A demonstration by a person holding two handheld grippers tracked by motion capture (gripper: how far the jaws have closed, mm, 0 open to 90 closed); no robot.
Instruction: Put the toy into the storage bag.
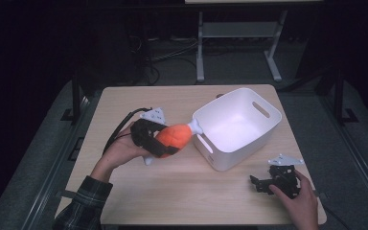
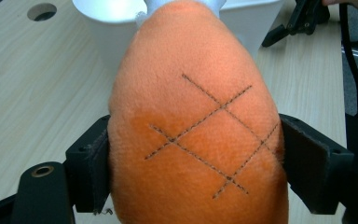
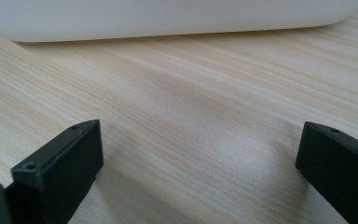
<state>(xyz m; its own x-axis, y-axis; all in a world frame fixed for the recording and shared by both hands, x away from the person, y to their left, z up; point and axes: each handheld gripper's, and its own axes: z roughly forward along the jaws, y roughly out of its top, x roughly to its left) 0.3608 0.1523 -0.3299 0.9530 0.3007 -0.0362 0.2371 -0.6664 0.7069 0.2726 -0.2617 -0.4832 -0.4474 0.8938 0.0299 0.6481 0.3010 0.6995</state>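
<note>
Left claw (image 1: 165,143) pinches one orange plush drumstick (image 1: 175,135) above the tabletop (image 1: 182,201), left of centre, its white tip touching the rim of one white bin (image 1: 268,127) toward the far right corner. Right claw (image 1: 261,184) rests spread, empty, near the right front corner.

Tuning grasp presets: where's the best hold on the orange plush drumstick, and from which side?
Across the fat orange body of the plush drumstick, from its round end, as the left gripper does now: the soft bulge fills both jaws, and the thin white bone end stays free, pointing at the white bin.
</note>
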